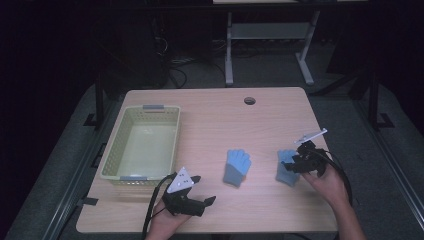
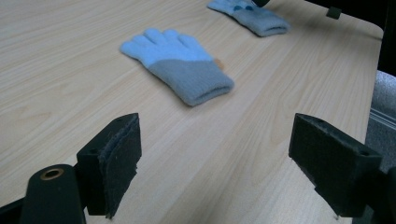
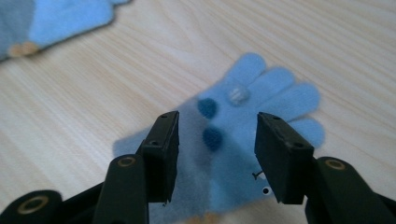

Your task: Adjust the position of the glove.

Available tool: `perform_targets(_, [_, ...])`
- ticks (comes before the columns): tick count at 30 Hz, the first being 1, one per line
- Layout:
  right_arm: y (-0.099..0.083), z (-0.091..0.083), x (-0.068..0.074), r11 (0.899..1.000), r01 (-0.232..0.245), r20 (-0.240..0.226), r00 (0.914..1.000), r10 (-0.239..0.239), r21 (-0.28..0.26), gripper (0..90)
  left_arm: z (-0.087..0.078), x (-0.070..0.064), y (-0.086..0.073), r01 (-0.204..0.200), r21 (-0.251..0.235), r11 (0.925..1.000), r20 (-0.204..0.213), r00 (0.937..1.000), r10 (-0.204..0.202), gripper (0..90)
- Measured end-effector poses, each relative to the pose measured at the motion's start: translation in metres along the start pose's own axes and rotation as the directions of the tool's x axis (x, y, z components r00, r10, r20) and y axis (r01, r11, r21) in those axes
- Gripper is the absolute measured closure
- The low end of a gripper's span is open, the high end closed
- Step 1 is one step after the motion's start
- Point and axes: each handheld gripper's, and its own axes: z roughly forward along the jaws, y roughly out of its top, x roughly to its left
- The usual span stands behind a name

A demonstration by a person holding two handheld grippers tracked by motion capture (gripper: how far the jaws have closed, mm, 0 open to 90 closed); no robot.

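While my right gripper (image 3: 215, 154) hangs with jaws apart over the right blue glove (image 3: 254, 121), fingers pointing far, my left gripper (image 1: 192, 197), jaws apart too, waits near the table's (image 1: 260, 120) near-left edge.

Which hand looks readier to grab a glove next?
Probably the right: the right gripper hangs open directly over the right glove, while the left gripper sits apart from the middle glove.

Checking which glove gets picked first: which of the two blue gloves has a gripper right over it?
The right glove: the right gripper hangs open over it. The middle glove lies alone.
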Motion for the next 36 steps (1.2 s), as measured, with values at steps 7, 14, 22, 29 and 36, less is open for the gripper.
perform_targets(7, [-0.004, 0.017, -0.002, 0.998, 0.02, 0.011, 0.9997, -0.02, 0.059, 56.5, -0.003, 0.001, -0.004, 0.02, 0.009, 0.9998, -0.009, 0.9998, -0.02, 16.5])
perform_targets(14, [-0.007, 0.017, 0.0, 0.999, 0.033, 0.047, 0.9983, -0.035, 0.039, 64.1, -0.008, 0.003, -0.004, 0.028, 0.007, 0.9996, -0.029, 0.9992, -0.028, 16.7])
perform_targets(22, [-0.006, 0.018, 0.008, 0.997, 0.055, 0.083, 0.9949, -0.059, 0.048, 78.3, -0.004, 0.0, -0.005, 0.028, 0.02, 0.9994, -0.018, 0.9994, -0.028, 16.7])
perform_targets(29, [-0.005, 0.014, 0.005, 0.999, 0.029, 0.078, 0.9964, -0.032, 0.036, 82.6, -0.003, 0.0, -0.005, 0.027, 0.022, 0.9994, -0.013, 0.9996, -0.026, 16.7])
perform_targets(36, [0.003, -0.016, 0.011, 0.998, -0.014, 0.046, 0.9988, 0.016, -0.06, 82.8, -0.003, 0.0, -0.003, 0.021, 0.016, 0.9997, -0.013, 0.9997, -0.02, 16.7])
